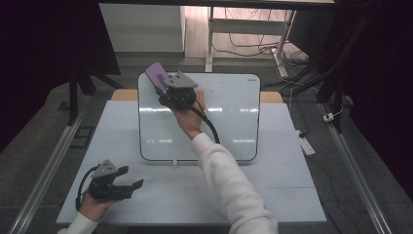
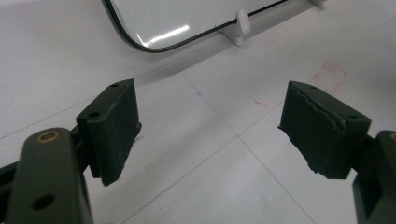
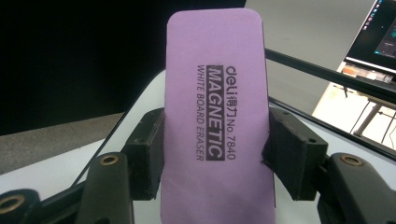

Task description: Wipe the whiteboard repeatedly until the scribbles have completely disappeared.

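A purple magnetic whiteboard eraser [image 3: 217, 112] is clamped between the two jaws of my right gripper [image 3: 215, 154], printed face toward the camera. In the high view that right gripper [image 1: 165, 87] holds the eraser [image 1: 157, 74] at the upper left corner of the whiteboard [image 1: 229, 126], which lies in the middle of the table. My left gripper [image 1: 132, 177] rests low near the table's front left, held in a hand. Its jaws [image 2: 210, 135] stand wide apart with nothing between them, just above the white tabletop.
The whiteboard's lower corner [image 2: 154, 44] and a white clip [image 2: 242, 25] lie ahead of the left gripper. Faint red marks [image 2: 327, 74] stain the table [image 1: 272, 190]. A power strip [image 1: 307, 144] and cables lie on the floor at right. Metal rails [image 1: 44, 180] flank the table.
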